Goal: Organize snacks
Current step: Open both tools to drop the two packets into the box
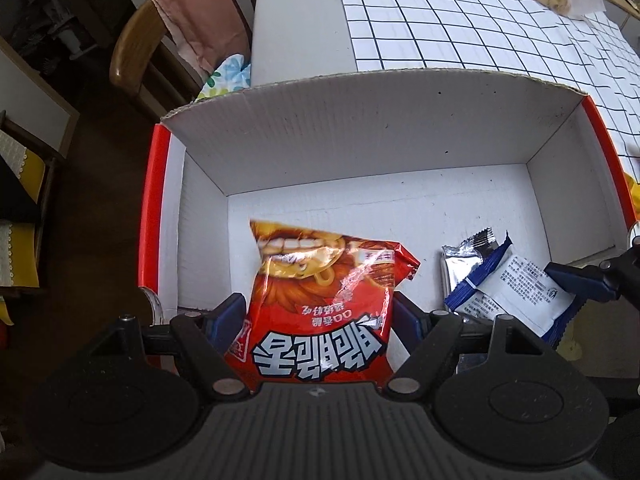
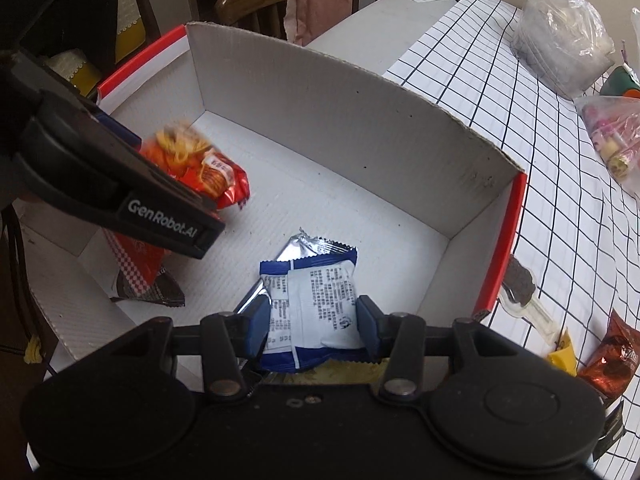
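Box (image 1: 360, 120) on the checked table (image 1: 460, 20) holds both packets. Left gripper (image 1: 320, 316) clamps the red bag (image 1: 320, 300) at the floor's 7 o'clock; right gripper (image 2: 312, 324) clamps the blue packet (image 2: 312, 296) at 5 o'clock.

"GenRobot.AI" in white on the left gripper (image 2: 208, 216), upside-down large white characters on the red snack bag (image 1: 320, 320)

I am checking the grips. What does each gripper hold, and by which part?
The left gripper holds the red snack bag by its side edges. The right gripper holds the blue and white packet by its sides, over the box.
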{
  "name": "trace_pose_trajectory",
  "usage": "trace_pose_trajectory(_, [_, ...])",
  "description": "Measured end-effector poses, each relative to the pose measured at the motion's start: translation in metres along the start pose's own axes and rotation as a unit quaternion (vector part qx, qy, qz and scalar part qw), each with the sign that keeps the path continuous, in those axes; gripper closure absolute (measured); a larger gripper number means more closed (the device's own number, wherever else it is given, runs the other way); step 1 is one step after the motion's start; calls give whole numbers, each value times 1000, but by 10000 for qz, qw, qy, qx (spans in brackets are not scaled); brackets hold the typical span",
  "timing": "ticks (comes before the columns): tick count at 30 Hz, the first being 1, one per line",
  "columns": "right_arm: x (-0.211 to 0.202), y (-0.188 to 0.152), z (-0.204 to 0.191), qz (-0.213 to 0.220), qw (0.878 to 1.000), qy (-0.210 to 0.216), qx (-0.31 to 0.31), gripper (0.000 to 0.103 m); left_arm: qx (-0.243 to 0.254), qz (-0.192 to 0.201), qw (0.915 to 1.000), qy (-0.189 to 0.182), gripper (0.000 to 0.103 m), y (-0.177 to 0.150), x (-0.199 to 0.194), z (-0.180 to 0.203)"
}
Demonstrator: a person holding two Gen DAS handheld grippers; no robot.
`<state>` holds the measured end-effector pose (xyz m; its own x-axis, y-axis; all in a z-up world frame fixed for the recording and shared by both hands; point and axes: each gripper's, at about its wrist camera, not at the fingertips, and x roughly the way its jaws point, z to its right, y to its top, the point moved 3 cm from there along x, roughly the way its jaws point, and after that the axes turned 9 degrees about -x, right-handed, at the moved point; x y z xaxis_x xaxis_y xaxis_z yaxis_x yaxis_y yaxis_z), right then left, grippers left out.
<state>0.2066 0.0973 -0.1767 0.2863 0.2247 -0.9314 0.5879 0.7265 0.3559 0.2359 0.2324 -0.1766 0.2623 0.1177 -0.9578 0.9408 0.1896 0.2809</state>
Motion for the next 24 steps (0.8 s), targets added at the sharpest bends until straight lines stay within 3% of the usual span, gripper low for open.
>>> trace_pose_trajectory(11, [-27, -3, 6, 432, 9985, 234, 234, 42, -125, 167, 9996, -171, 26, -4, -11, -4])
trace_pose_trajectory(24, [-76, -20, 15, 1041, 9927, 366, 490, 25, -250, 783, 9956, -456, 26, -22, -63, -4])
